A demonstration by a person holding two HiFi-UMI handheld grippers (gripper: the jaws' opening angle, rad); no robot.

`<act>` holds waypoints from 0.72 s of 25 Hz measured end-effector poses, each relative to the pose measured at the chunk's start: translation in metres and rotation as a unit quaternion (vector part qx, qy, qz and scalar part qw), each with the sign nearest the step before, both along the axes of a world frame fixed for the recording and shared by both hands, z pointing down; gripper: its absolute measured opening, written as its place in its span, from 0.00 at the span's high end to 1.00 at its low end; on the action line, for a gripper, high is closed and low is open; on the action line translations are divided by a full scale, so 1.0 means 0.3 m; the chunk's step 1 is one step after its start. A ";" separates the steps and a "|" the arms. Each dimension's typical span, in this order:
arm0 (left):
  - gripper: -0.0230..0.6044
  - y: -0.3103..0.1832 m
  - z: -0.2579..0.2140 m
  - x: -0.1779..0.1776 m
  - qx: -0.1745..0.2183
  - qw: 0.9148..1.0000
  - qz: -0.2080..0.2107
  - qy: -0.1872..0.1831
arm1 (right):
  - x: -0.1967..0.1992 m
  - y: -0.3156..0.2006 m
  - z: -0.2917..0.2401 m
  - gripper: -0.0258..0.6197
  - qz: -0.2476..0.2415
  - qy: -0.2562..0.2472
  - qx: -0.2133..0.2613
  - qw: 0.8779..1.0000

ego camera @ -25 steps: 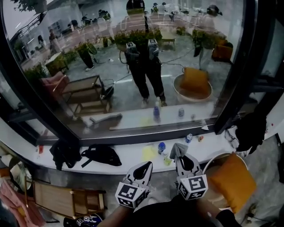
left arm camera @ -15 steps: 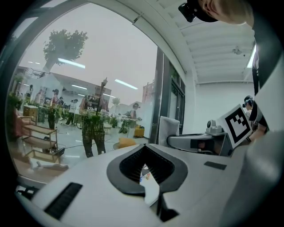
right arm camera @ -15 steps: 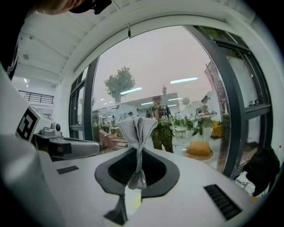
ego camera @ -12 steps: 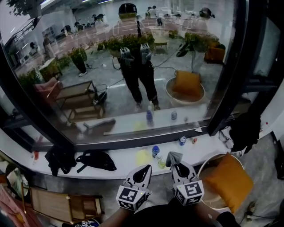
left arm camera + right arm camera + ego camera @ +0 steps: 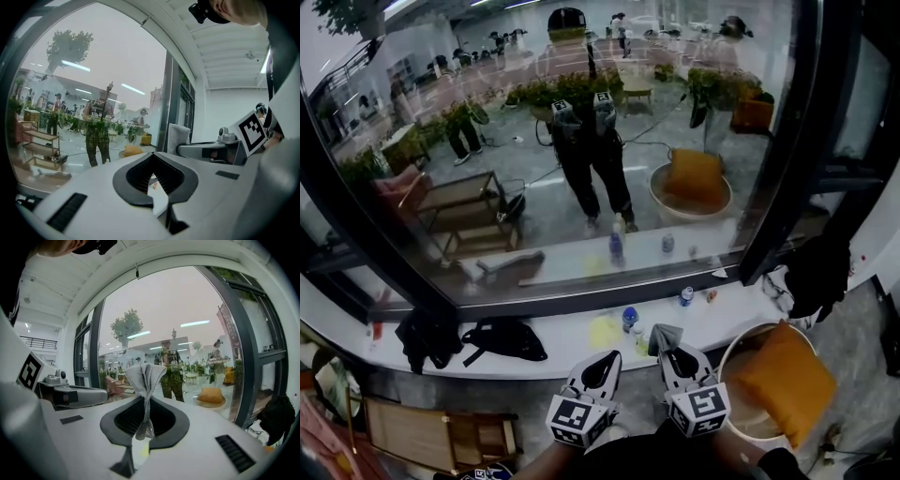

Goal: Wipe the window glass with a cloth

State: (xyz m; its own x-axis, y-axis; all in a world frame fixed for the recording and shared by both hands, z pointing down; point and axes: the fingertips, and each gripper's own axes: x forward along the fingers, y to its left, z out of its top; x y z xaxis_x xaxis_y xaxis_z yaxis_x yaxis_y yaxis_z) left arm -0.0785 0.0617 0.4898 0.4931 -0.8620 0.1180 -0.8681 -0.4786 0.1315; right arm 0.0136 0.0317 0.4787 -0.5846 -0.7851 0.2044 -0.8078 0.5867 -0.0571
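Right gripper [image 5: 143,430] is clamped on the bunched lower end of the grey cloth [image 5: 144,376], and the rest fans loose above the jaws. Left gripper [image 5: 157,190] is closed with nothing in it; both sit low, well short of the window glass [image 5: 581,141]. Risk: the pinch is narrow, so dragging on the pane could tug the cloth out, or the floppy top folds aside and the hard jaw tips scrape the glass.

White, black-lipped left claw [image 5: 607,357], right claw [image 5: 666,349]
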 end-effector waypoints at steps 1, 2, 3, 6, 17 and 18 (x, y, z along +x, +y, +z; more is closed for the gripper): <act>0.95 0.003 0.001 0.000 0.000 1.000 0.000 0.000 | -0.002 0.003 0.003 0.89 -0.001 0.000 -0.001 1.000; 0.95 0.006 0.002 0.000 -0.001 1.000 0.000 0.000 | -0.002 0.006 0.007 0.89 -0.002 -0.001 -0.002 1.000; 0.95 0.009 0.002 0.000 -0.001 1.000 0.000 0.000 | -0.003 0.008 0.011 0.89 -0.003 -0.002 -0.002 1.000; 0.95 0.019 0.004 -0.006 -0.002 1.000 0.000 0.000 | -0.012 0.017 0.015 0.89 -0.003 -0.003 -0.004 1.000; 0.95 0.038 0.006 -0.012 -0.002 1.000 -0.002 0.000 | -0.020 0.032 0.021 0.89 -0.004 -0.006 -0.007 1.000; 0.95 0.038 0.006 -0.013 -0.001 1.000 -0.002 0.000 | -0.022 0.033 0.021 0.89 -0.005 -0.006 -0.007 1.000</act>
State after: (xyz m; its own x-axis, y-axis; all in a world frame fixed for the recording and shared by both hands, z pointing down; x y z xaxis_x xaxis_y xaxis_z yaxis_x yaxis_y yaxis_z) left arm -0.0824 0.0732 0.4915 0.4895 -0.8636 0.1206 -0.8701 -0.4746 0.1329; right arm 0.0070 0.0416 0.4851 -0.5940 -0.7771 0.2080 -0.8018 0.5931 -0.0739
